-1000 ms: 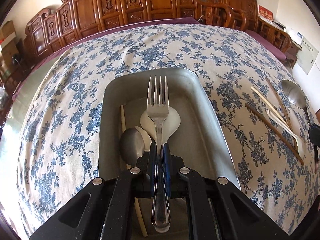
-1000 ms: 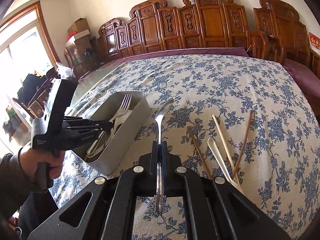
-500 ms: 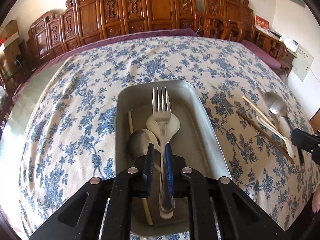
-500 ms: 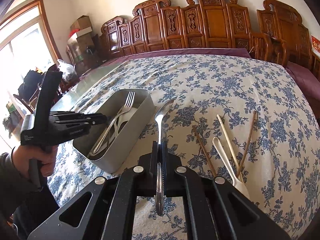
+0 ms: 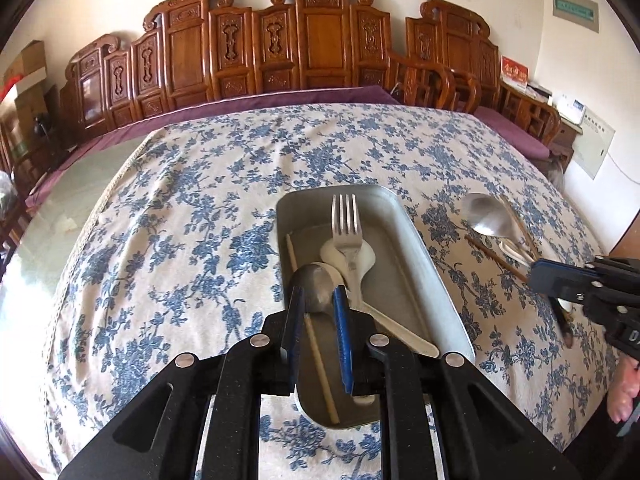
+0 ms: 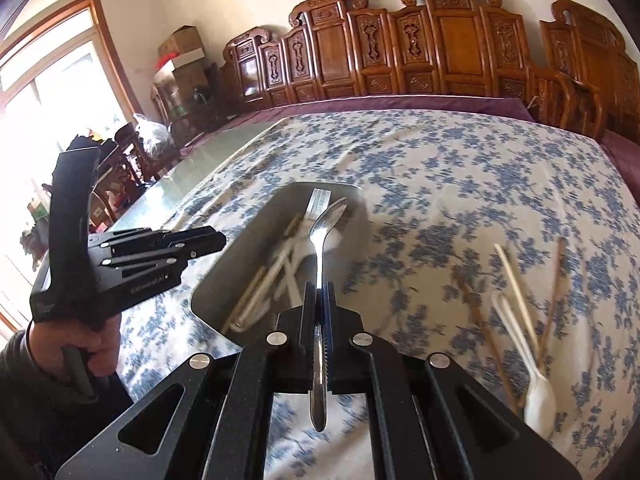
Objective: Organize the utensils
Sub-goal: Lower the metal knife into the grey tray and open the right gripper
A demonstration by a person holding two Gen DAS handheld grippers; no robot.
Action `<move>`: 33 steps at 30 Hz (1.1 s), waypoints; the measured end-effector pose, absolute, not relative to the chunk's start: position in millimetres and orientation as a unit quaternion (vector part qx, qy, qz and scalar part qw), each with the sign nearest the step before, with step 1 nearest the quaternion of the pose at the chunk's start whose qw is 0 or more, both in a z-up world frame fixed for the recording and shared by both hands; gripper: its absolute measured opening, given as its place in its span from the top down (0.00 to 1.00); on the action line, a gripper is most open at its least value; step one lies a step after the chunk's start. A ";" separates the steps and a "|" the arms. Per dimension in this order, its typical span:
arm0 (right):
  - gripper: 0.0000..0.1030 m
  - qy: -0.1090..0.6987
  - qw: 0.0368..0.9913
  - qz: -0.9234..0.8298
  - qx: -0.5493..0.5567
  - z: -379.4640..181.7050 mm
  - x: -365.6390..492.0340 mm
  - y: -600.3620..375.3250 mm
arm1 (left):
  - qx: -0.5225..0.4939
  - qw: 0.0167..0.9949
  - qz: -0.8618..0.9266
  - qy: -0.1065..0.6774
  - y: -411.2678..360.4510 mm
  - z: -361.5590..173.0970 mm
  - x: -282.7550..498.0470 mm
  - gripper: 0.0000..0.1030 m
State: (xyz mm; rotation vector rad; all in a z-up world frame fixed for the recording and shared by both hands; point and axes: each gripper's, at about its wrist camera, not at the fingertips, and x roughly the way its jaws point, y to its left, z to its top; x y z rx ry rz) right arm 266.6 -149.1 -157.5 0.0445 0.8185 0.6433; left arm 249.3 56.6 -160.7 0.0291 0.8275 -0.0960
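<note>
Right gripper (image 6: 319,300) clamps metal spoon (image 6: 326,220); only left view shows left gripper (image 5: 317,304) parted, empty, above tray (image 5: 424,256) holding fork (image 5: 346,220).

Glossy metal fork (image 5: 346,227), matt metal tray (image 5: 436,276), printed cloth (image 5: 180,216)

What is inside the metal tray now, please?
In the metal tray lie a fork, a white spoon, a metal spoon and a pale chopstick. The left tongs hide the handles' near parts.

Two metal spoons (image 5: 486,216) (one fork (image 5: 346,220)), one tray (image 5: 436,280).
</note>
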 end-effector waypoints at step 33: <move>0.93 0.464 0.836 0.291 -0.016 -214.4 325.2 -33.0 | -0.019 0.917 -0.044 0.396 101.8 -153.5 242.0 0.86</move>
